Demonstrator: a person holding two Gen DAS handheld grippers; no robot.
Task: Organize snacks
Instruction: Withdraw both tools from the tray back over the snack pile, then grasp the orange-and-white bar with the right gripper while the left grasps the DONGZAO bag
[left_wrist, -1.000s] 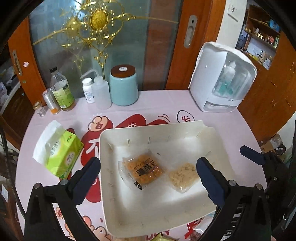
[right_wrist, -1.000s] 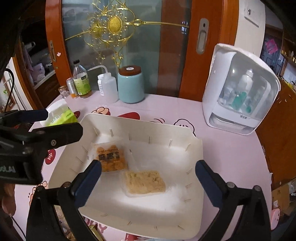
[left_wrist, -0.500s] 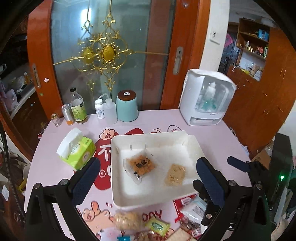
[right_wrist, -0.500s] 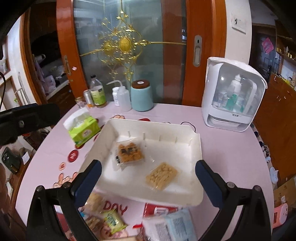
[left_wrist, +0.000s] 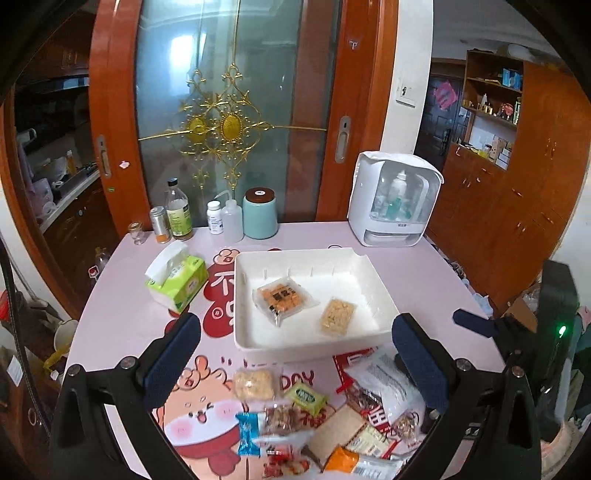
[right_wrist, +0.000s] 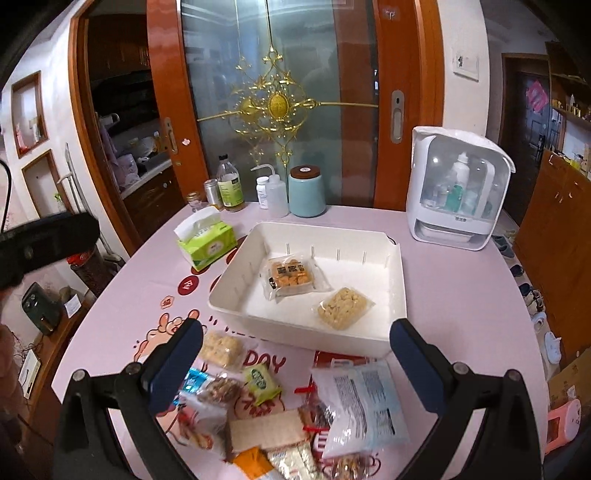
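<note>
- Two snack packets, orange (left_wrist: 281, 297) and pale (left_wrist: 338, 316), inside white tray (left_wrist: 314, 258) on pink surface (left_wrist: 122, 314).
- Loose snack pile (right_wrist: 280, 417) just before tray, under both claws.
- Left claw (left_wrist: 295, 363) and right claw (right_wrist: 295, 363) spread apart, empty, hovering above pile.

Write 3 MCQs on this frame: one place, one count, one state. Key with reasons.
1. Where does the green tissue pack lie?
A. inside the white rectangular plastic bin
B. on the table, beside the bin
C. on top of the teal ceramic jar with brown lid

2. How many snack packets lie in the bin?
A. two
B. four
C. none

3. How do the left gripper and right gripper stand?
A. both open, holding nothing
B. both shut on packets
C. one shut on the bin's rim

Key: B, the pack sits on the pink cloth outside the bin's wall. A, only the orange cracker packet and pale puffed-rice packet are inside. A, both gaps are wide with nothing between the pads.
</note>
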